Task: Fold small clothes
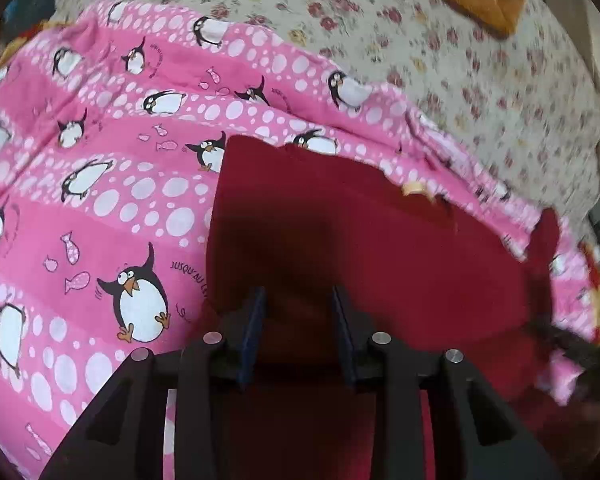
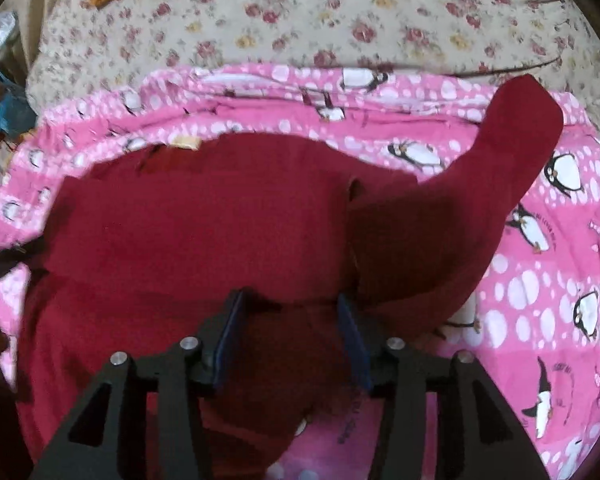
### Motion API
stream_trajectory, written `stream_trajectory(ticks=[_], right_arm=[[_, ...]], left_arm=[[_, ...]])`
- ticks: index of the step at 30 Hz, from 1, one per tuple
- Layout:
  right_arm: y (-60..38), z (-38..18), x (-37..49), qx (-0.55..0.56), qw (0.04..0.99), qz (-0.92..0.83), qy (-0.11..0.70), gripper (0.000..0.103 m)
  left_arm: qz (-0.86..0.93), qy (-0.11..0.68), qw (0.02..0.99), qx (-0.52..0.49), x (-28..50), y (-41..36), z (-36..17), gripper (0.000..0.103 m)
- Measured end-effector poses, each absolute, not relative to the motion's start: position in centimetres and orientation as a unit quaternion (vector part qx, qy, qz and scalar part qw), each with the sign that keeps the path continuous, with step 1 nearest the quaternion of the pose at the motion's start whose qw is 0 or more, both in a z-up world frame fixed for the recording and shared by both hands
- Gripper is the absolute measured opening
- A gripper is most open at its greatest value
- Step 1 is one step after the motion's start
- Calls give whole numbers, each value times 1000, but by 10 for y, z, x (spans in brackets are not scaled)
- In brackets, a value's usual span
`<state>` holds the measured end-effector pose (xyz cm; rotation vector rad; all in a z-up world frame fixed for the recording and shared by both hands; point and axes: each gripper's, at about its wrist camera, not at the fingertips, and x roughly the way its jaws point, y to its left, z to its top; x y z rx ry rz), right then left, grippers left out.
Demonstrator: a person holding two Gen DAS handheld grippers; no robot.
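From the left wrist, your left gripper hangs just above the dark red garment, its jaws spread with only cloth showing between them, pinching nothing. The garment lies on a pink penguin blanket, which covers a flowered bedspread; the garment's far edge, with a small tan label, sits near the blanket's far edge.

From the right wrist, your right gripper is also spread, poised over the garment's body beside the seam where a sleeve runs out toward the blanket's far right corner. The cloth looks light, soft and limp, so it will likely sag and drag. Take the sleeve near its cuff, pinching one layer only so the blanket underneath does not come up too.
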<state>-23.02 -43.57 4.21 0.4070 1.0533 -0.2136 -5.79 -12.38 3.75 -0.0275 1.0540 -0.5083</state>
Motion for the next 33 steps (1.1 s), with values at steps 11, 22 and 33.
stream_trajectory(ticks=[11,22,33], right_arm=[[-604,67,-251,294,829,-271,392,66],[-679,36,-197,327,819,-309,357,66],[-671,23,-191,313,825,-287,374,7]], left_arm=[[-236,494,836,-33,-52,-123,38,11],[-239,487,840,-10,-46,-135,35,12],[-237,486,841,-18,-42,-134,34,13]])
